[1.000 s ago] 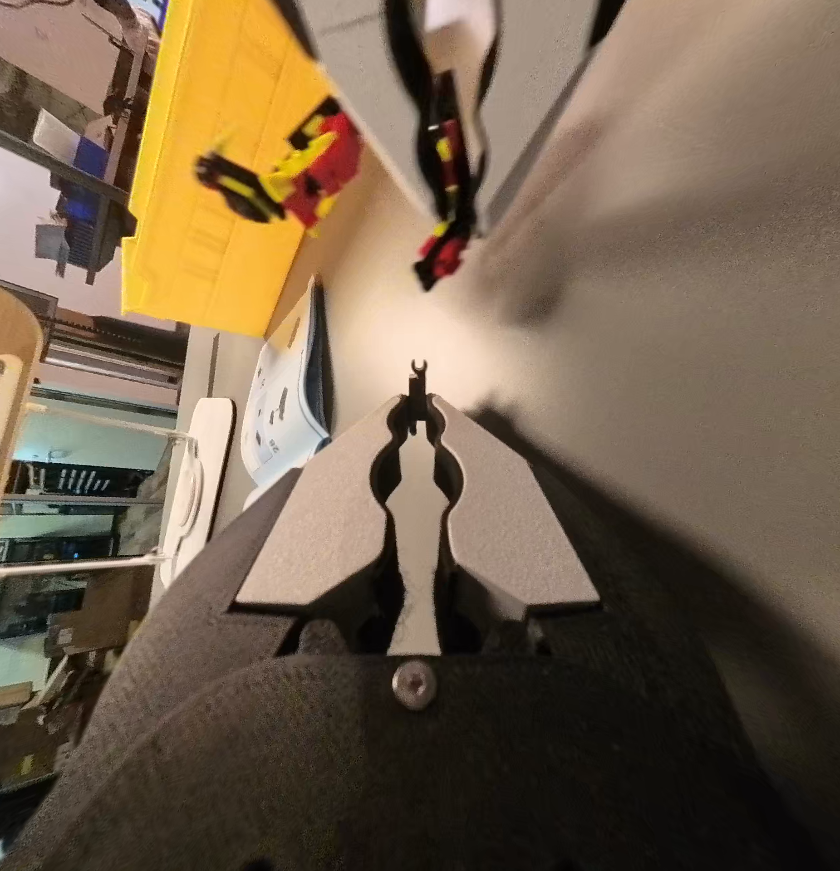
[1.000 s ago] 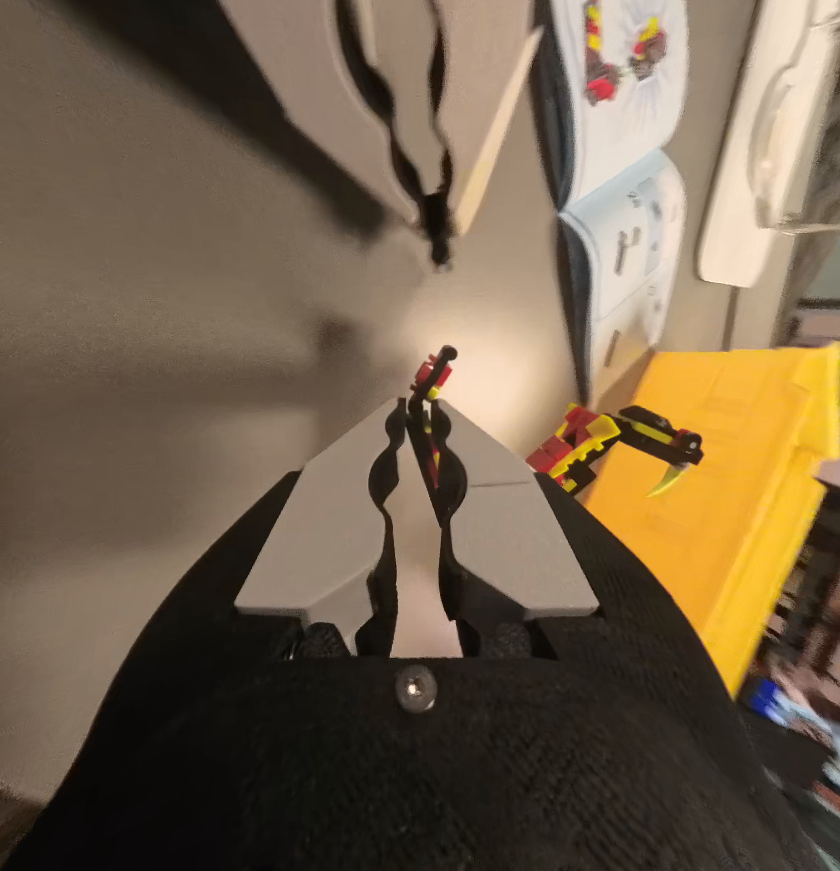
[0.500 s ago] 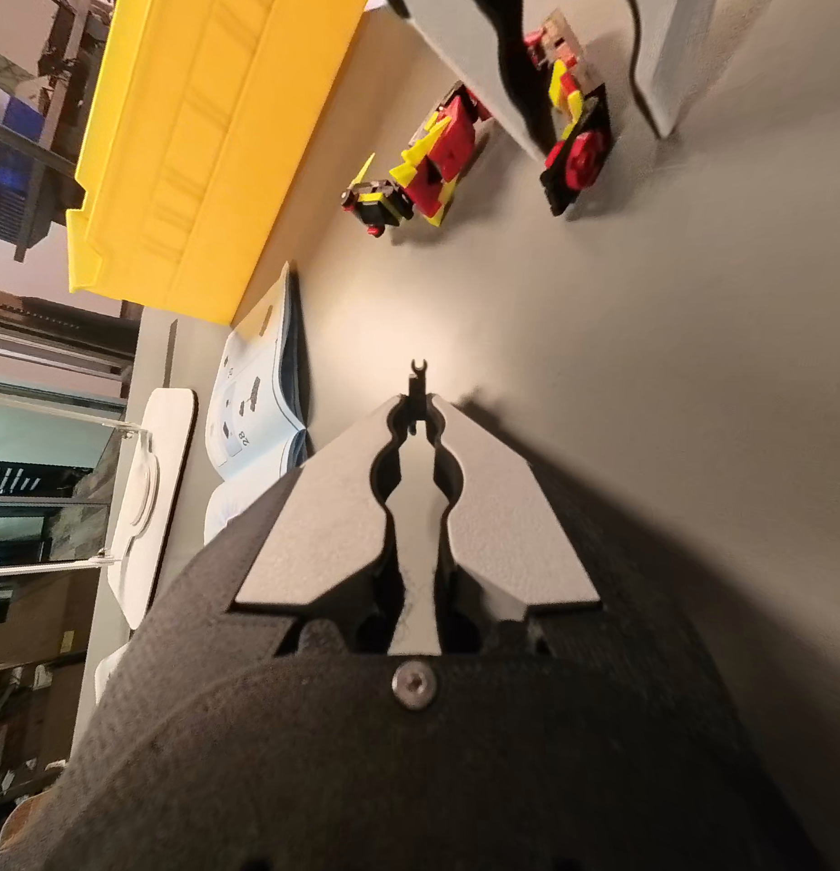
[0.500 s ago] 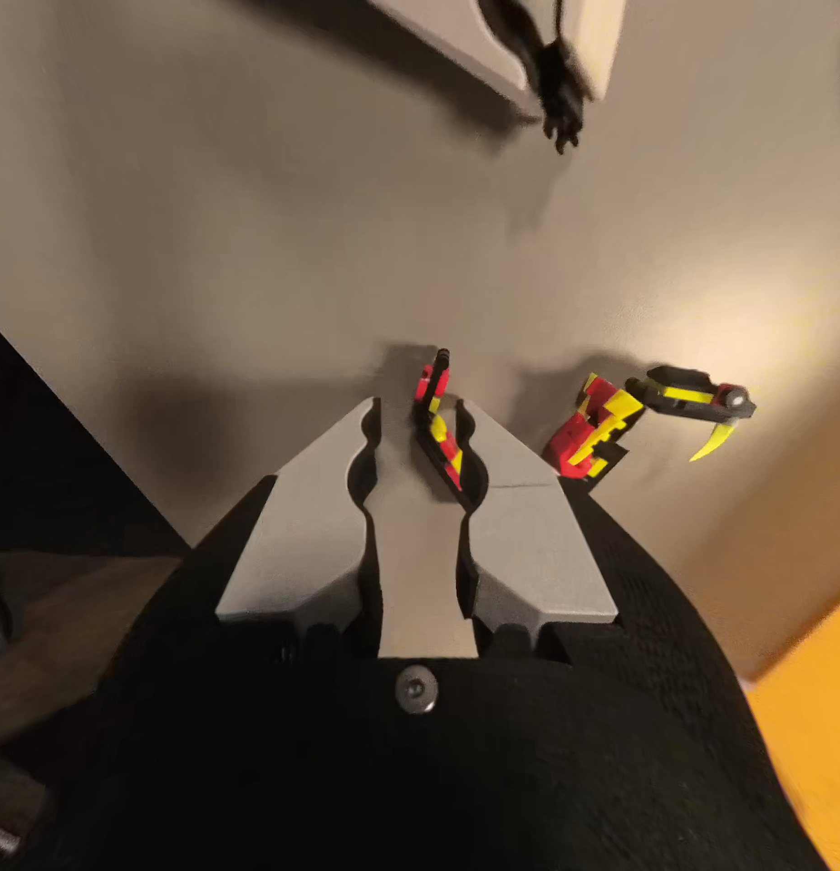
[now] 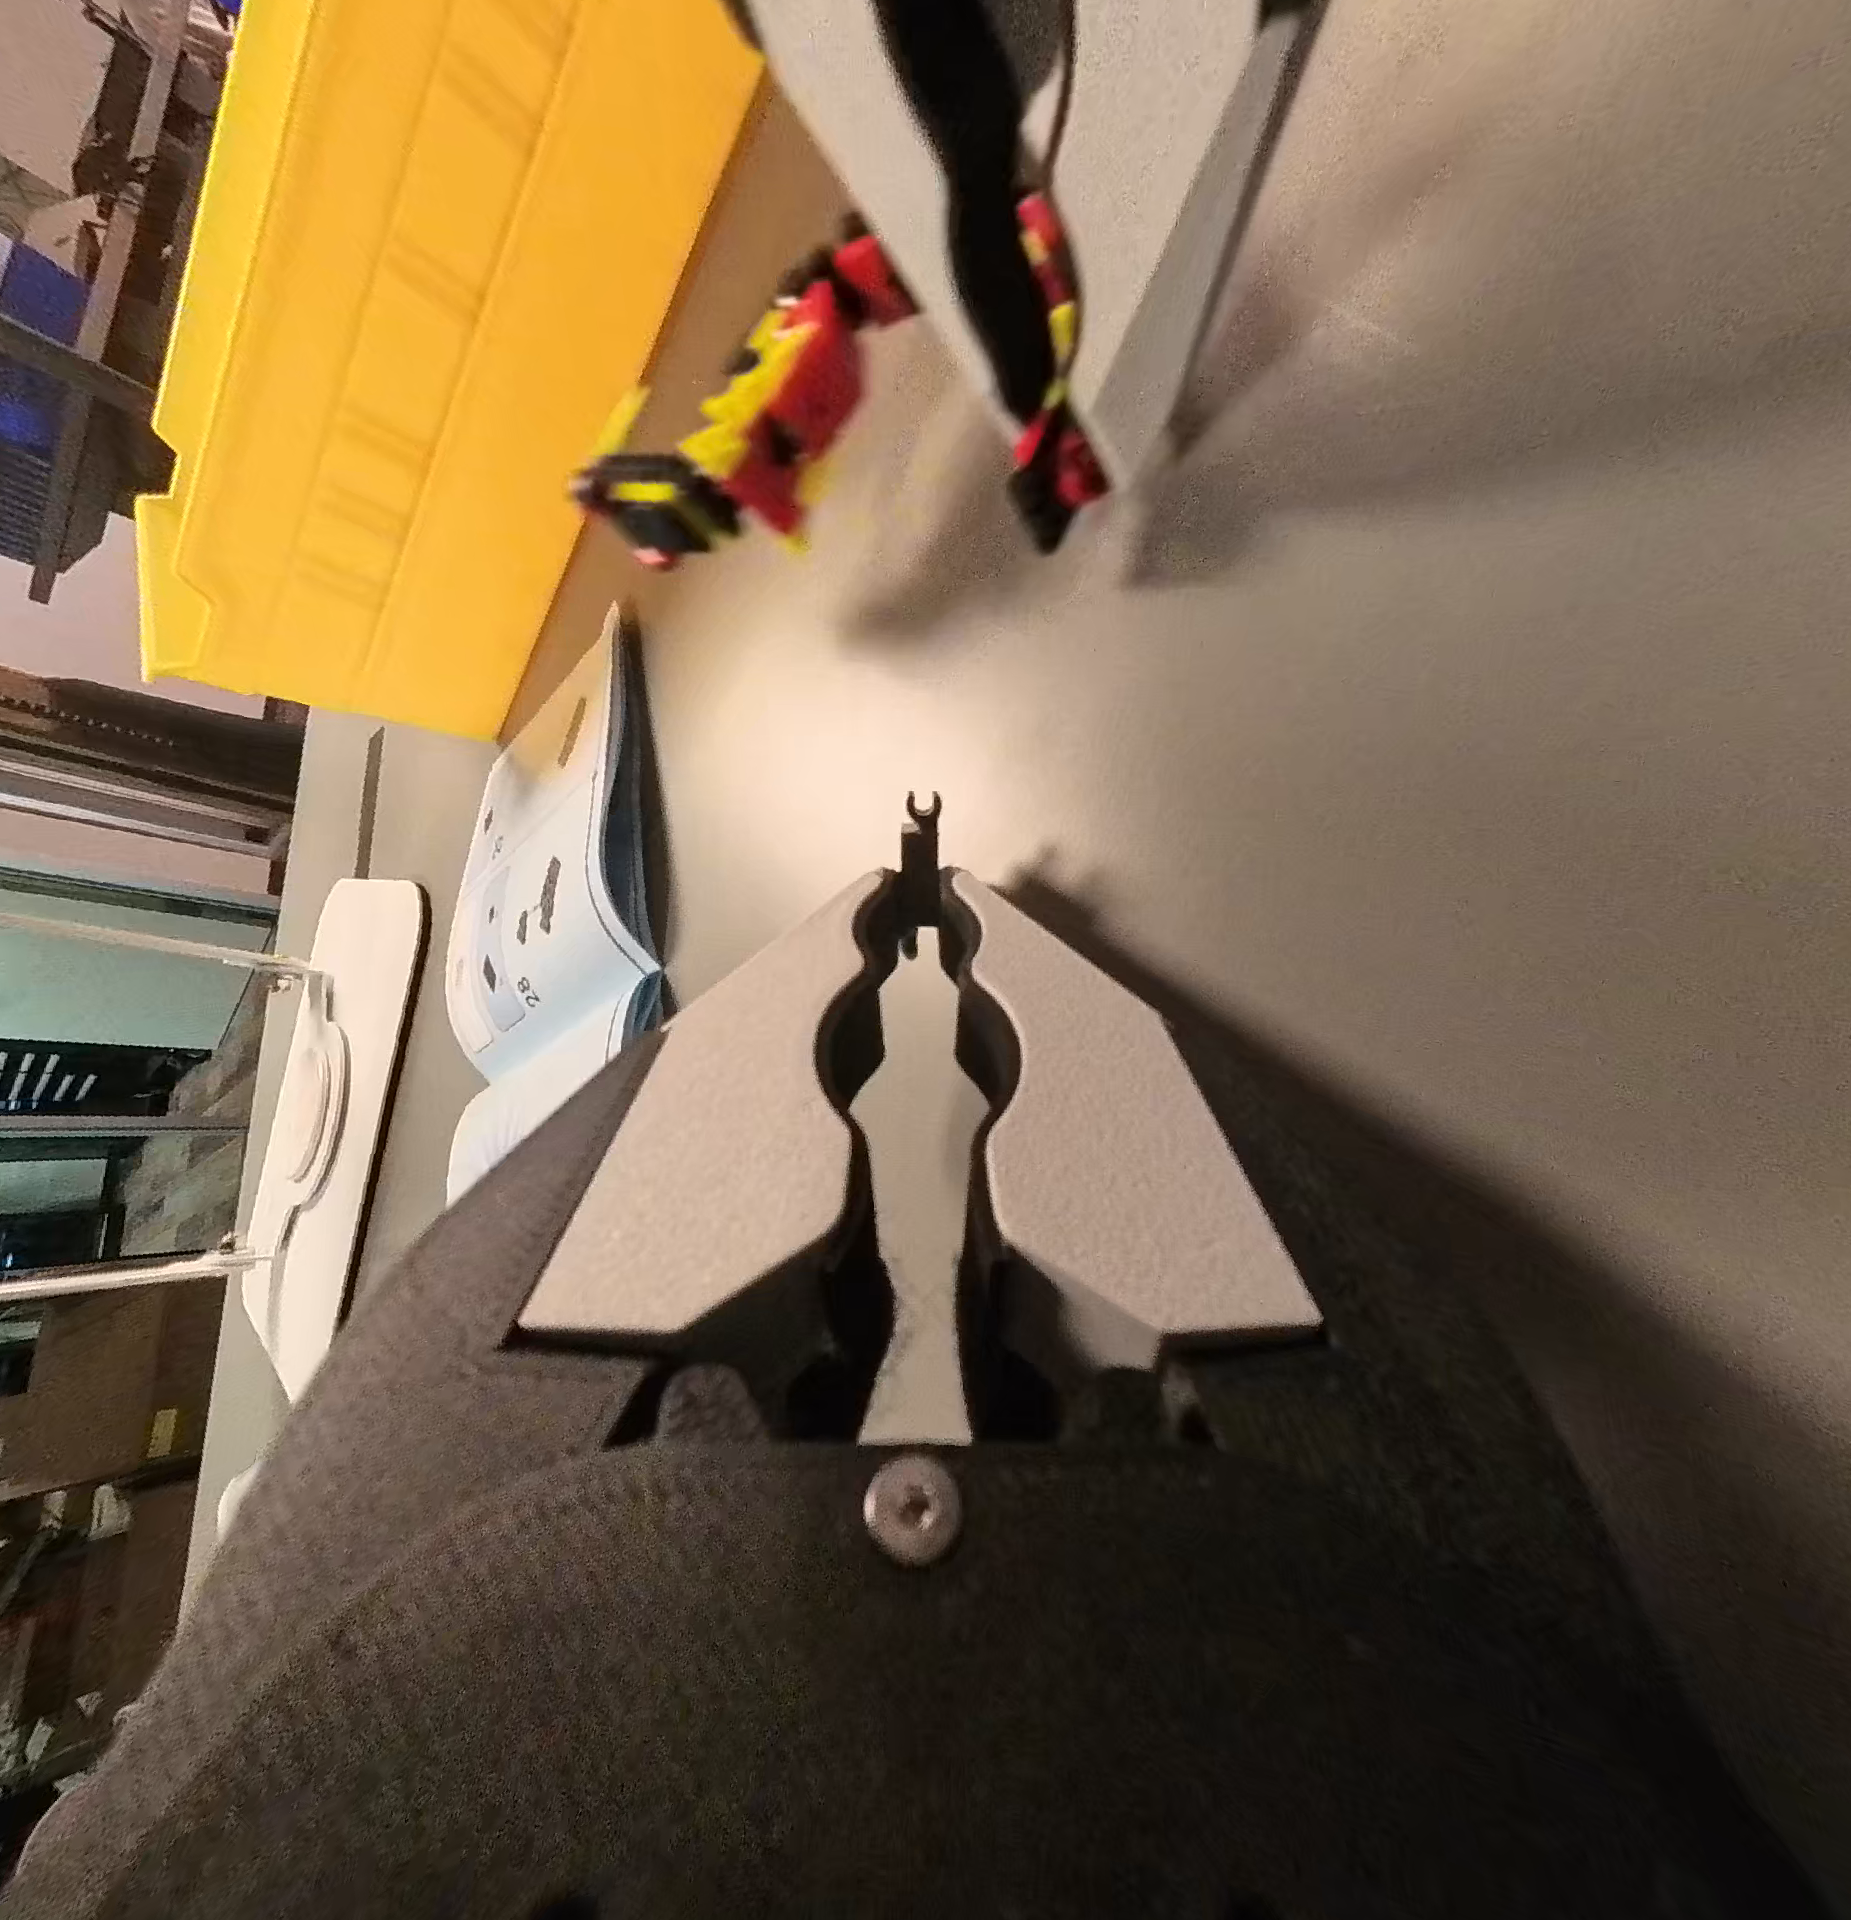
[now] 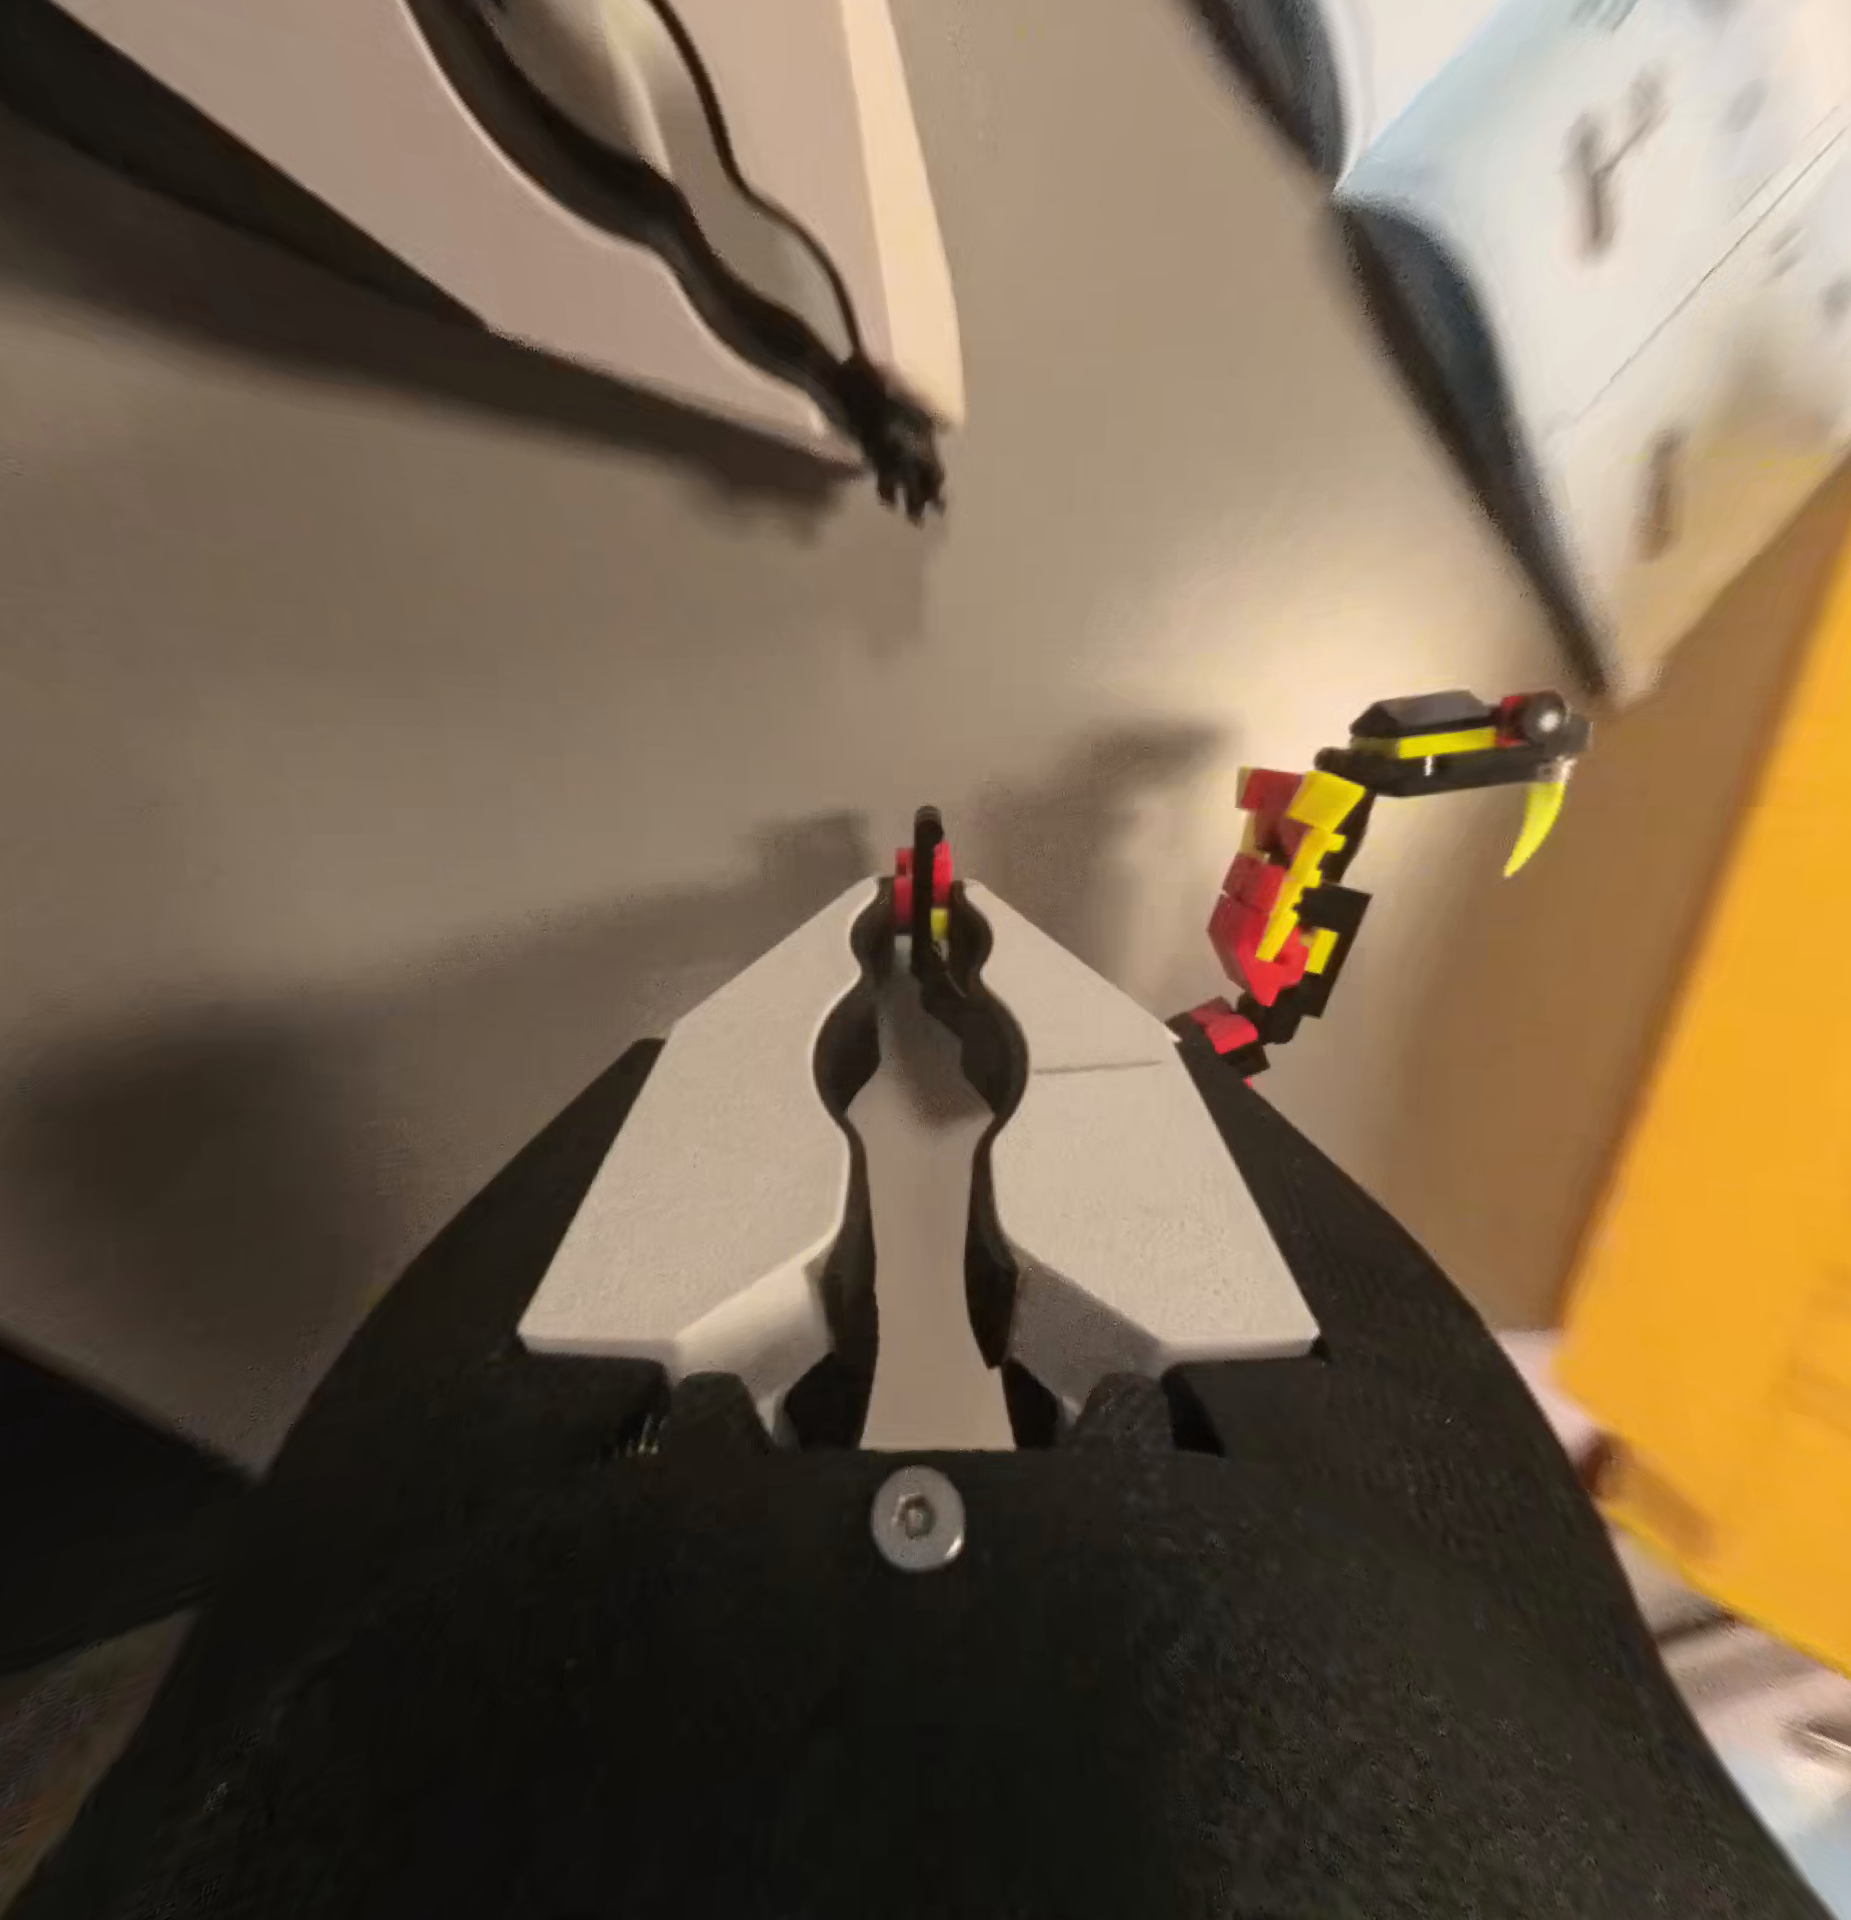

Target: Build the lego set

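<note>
- Pinching a small black clip piece point(image 5: 921, 844) at its very tips, the left tool point(image 5: 919, 883) is closed down on it, with the forked end poking out past the fingers. Held that way, the fork stays free to snap onto something, which I judge is the point of the grip.
- The right tool point(image 6: 926, 896) is likewise closed on a thin red, yellow and black sub-assembly point(image 6: 926, 883), gripped on its flat sides so one end sticks forward. That looks like a presenting hold, offering the exposed end to the clip.
- Both tools hang above the grey table point(image 5: 1420, 727) and face each other; each shows at the top of the other's view. The two pieces are near but apart, so the join is not yet made.
- A larger part of the set, a red and yellow neck with a black head and a curved yellow fang point(image 6: 1316, 894), stands on the table just right of the right tool, clear of both grips.
- Behind it is a yellow bin point(image 5: 412, 343), and beside that an open instruction booklet point(image 5: 557, 914) lying flat.
- A white board with a clear plastic stand point(image 5: 318, 1091) sits at the table's far edge, well apart from the work.
- Nothing lies between the two held pieces. The standing neck is the nearest thing a sideways swing of the right tool could knock over.
- Motion blur softens both views, so the exact fit of the clip cannot be told.
</note>
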Motion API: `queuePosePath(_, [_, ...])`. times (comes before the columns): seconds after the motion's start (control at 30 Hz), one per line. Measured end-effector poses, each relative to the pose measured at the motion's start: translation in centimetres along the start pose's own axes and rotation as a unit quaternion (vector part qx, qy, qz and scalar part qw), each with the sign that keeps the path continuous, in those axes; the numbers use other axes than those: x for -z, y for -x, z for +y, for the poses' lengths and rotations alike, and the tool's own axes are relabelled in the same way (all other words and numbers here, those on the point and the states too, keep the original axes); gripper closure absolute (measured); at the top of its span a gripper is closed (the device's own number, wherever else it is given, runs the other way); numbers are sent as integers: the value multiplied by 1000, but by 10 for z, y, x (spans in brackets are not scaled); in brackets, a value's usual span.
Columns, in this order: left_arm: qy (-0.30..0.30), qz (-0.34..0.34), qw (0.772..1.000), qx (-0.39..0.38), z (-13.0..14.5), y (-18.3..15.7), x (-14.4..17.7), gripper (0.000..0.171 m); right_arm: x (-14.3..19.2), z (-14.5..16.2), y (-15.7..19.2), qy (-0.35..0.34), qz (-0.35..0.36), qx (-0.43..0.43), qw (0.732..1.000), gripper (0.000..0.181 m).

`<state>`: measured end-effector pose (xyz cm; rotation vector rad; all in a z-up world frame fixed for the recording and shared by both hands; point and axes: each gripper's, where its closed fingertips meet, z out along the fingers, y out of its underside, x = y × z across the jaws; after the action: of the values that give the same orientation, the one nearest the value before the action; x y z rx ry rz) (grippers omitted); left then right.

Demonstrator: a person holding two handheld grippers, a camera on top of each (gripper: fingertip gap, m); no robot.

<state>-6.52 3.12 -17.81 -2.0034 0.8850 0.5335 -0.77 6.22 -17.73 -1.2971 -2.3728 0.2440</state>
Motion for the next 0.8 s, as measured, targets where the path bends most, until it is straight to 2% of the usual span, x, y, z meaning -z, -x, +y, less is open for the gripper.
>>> queuePosePath(0.07, [3,-1,1000,4,-1,0,0,166,1,-14,-12,-11,77,62,995,174])
queuePosePath(0.17, [-8,-21,1000,8,-4,7,2,166,4,-27,-28,-17,188,159,969,174])
queuePosePath(0.3, [-13,-26,999,40,-2,13,3,166,9,-35,-40,-40,273,226,934,173])
queuePosePath(0.8, [-39,-69,996,43,-15,24,9,166,10,-46,-30,-19,366,353,861,174])
